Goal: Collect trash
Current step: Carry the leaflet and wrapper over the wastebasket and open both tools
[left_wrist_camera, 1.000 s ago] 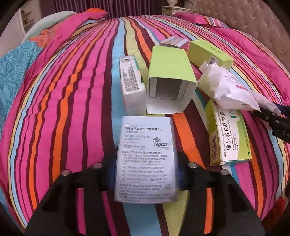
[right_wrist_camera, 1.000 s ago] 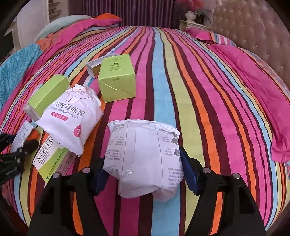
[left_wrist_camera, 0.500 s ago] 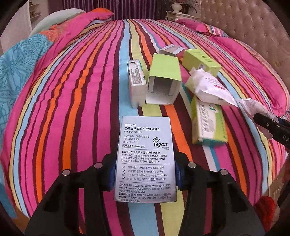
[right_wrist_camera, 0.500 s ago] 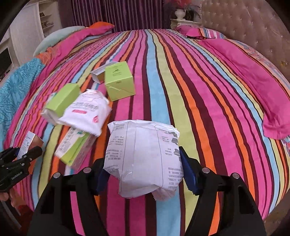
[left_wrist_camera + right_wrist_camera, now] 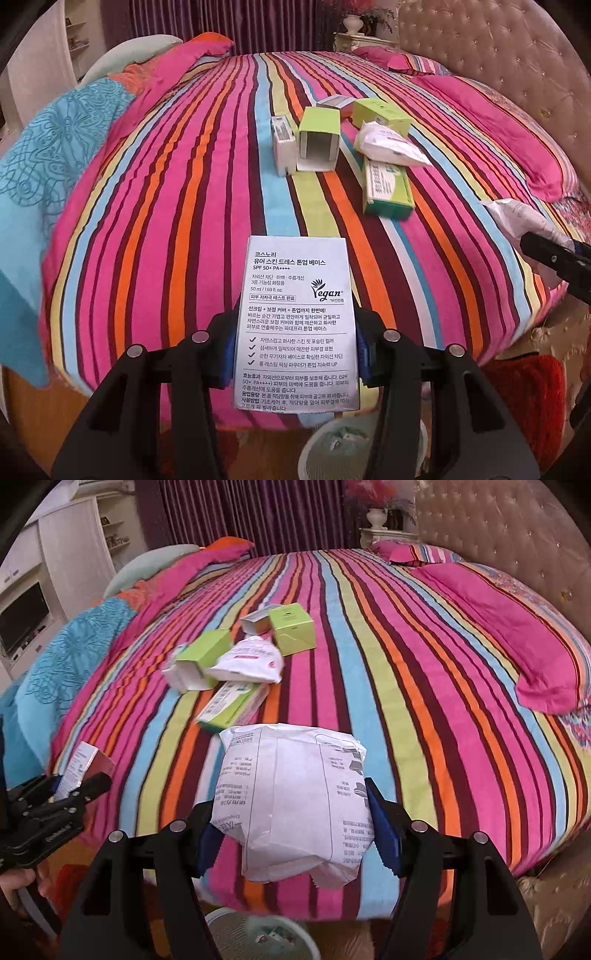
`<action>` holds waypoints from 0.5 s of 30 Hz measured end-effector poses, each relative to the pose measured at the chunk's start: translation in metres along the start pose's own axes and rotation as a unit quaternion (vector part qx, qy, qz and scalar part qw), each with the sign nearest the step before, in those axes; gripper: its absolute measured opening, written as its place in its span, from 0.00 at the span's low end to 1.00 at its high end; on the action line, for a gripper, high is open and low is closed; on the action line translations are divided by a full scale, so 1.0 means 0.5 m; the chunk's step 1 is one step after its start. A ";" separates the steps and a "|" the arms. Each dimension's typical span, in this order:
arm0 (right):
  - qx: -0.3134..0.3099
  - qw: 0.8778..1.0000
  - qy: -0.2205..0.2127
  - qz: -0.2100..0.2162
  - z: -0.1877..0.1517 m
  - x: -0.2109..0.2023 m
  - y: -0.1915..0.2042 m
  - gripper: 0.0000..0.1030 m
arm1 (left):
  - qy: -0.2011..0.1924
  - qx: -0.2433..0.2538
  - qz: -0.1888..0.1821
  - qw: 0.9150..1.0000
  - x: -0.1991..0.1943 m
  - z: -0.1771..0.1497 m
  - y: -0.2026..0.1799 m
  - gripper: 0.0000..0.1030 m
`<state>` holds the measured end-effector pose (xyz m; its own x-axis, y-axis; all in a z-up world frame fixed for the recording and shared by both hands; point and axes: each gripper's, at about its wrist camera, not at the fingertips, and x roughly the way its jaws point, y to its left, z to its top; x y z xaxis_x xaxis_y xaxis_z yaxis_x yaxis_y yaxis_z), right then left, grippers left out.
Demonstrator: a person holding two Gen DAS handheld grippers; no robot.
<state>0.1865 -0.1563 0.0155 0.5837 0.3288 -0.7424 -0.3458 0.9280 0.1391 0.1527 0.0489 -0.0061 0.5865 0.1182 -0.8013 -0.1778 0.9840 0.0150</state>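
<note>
Both jaws are clamping trash, left gripper [image 5: 295,354] squeezing a carton [image 5: 296,325], right gripper [image 5: 295,834] a packet [image 5: 295,805], hanging above the bin [image 5: 236,934] for dropping.

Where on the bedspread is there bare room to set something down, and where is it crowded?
Free: the wide striped stretch between the green cube box and the pink pillow, and the near edge in front of the flat green-white carton. Crowded: the litter cluster around the white pouch, left of centre.

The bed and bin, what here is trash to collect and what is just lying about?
Job:
- held white carton
- held paper packet
- boxes on bed
- white wrapper
- bin

Lying about:
- pink pillow
- blue blanket
- vase
</note>
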 end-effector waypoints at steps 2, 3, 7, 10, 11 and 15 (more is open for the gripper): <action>-0.002 1.000 -0.004 0.005 -0.016 -0.019 0.009 0.63 | -0.003 0.004 0.000 1.000 -0.016 -0.017 -0.004 0.46; -0.003 1.000 -0.005 0.006 -0.023 -0.028 0.015 0.63 | -0.004 0.007 0.000 1.000 -0.024 -0.026 -0.006 0.46; -0.011 1.000 -0.006 0.013 -0.054 -0.055 0.037 0.63 | -0.003 0.011 -0.005 1.000 -0.044 -0.057 -0.016 0.46; -0.016 1.000 -0.003 0.020 -0.080 -0.070 0.050 0.63 | -0.002 0.020 -0.010 1.000 -0.061 -0.086 -0.026 0.46; -0.015 1.000 -0.002 0.023 -0.089 -0.073 0.054 0.63 | 0.000 0.026 -0.010 1.000 -0.066 -0.098 -0.030 0.46; -0.001 0.999 0.018 0.033 -0.130 -0.074 0.061 0.63 | 0.020 0.037 -0.015 0.999 -0.072 -0.149 -0.039 0.46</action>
<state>0.1066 -0.1518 0.0048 0.5331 0.3824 -0.7547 -0.3844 0.9041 0.1865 0.0760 0.0157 -0.0221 0.5585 0.0850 -0.8251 -0.1013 0.9943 0.0339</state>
